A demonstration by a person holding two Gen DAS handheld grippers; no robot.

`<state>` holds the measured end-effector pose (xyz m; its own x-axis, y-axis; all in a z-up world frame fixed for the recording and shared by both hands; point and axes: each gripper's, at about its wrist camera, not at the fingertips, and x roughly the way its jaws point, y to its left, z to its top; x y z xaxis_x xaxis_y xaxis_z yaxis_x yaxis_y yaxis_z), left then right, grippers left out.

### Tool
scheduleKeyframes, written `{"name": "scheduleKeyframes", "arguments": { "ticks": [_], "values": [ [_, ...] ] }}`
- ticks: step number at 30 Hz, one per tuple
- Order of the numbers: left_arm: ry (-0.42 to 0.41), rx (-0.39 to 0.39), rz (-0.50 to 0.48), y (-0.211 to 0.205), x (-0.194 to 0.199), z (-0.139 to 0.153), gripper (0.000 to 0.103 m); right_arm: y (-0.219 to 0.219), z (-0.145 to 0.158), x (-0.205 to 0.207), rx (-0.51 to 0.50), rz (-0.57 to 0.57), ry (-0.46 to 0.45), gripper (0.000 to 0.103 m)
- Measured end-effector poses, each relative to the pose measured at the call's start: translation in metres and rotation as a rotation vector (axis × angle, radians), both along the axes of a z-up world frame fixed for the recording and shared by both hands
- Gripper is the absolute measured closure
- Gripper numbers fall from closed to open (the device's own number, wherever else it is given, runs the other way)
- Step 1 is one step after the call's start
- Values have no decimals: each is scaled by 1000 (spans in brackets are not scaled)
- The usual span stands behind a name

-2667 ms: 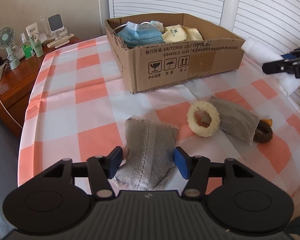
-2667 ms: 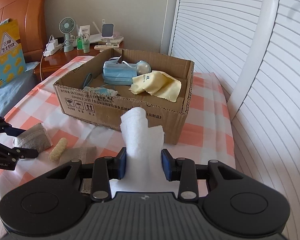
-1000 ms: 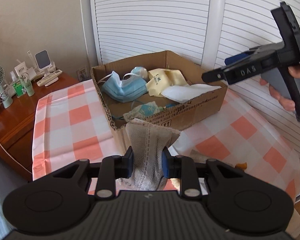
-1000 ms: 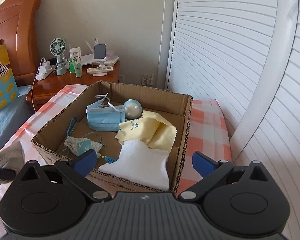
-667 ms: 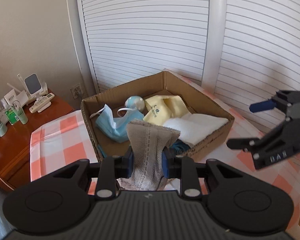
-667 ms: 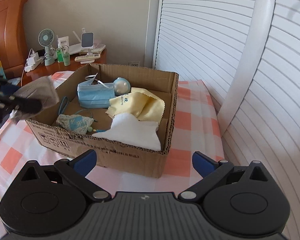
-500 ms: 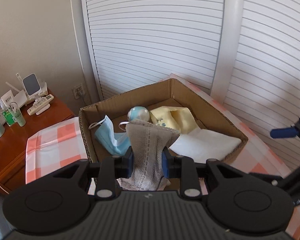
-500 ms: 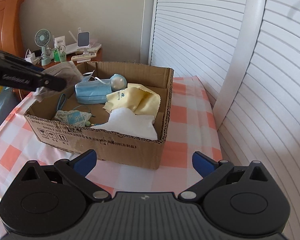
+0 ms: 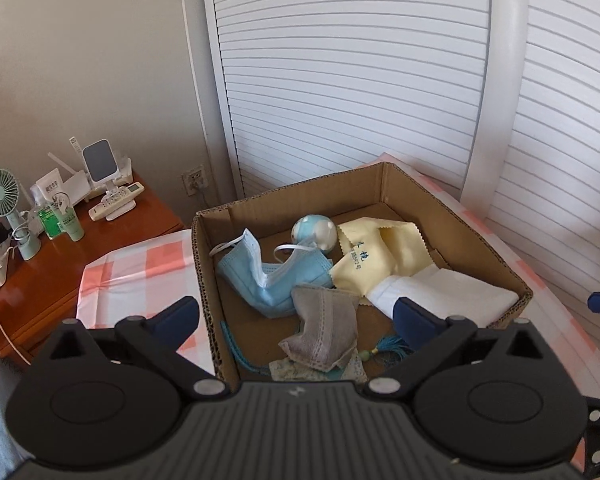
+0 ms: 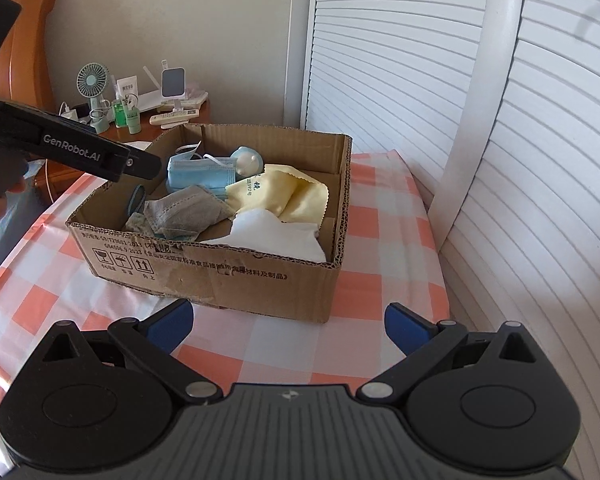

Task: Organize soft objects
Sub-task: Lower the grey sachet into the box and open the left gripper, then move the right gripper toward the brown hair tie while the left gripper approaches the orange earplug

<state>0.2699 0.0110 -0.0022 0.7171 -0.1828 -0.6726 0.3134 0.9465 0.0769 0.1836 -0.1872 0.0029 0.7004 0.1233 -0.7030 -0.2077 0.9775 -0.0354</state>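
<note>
A cardboard box point(image 9: 484, 244) point(image 10: 260, 280) stands on the checked tablecloth. In it lie a grey sock point(image 9: 322, 332) point(image 10: 188, 210), a blue face mask point(image 9: 268, 276) point(image 10: 200, 174), a yellow cloth point(image 9: 368, 256) point(image 10: 276, 192), a white cloth point(image 9: 444, 294) point(image 10: 276, 236) and a small blue-white ball point(image 9: 314, 232). My left gripper point(image 9: 296, 316) is open and empty above the box, over the sock. My right gripper point(image 10: 286, 322) is open and empty, in front of the box's near wall. The left gripper's arm shows in the right wrist view point(image 10: 80, 152).
A wooden nightstand point(image 9: 60, 240) at the left carries a small fan point(image 9: 2, 196), bottles, a remote and a phone stand. White slatted doors point(image 9: 360, 80) stand behind and right of the box. The checked tablecloth point(image 10: 380, 240) runs to the table edge at the right.
My left gripper opened and let go of the grey sock, which now lies in the box. My right gripper stayed open and drew back a little from the box.
</note>
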Motion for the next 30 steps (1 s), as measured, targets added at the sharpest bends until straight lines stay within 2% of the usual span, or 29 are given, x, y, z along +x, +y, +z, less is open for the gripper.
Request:
{"name": "scheduleKeyframes", "arguments": {
  "ticks": [8, 18, 23, 27, 30],
  "values": [
    [-28, 33, 38, 18, -52, 9, 1, -5, -8, -21, 16, -10, 19, 0],
    [-20, 33, 112, 28, -120, -7, 1, -1, -41, -55, 21, 24, 106, 0],
    [-25, 56, 147, 26, -139, -17, 1, 10, -49, -67, 10, 78, 122, 0],
    [1, 26, 153, 28, -146, -26, 1, 19, -57, -73, 8, 109, 138, 0],
    [13, 31, 152, 27, -148, -30, 1, 23, -64, -73, 24, 118, 157, 0]
  ]
}}
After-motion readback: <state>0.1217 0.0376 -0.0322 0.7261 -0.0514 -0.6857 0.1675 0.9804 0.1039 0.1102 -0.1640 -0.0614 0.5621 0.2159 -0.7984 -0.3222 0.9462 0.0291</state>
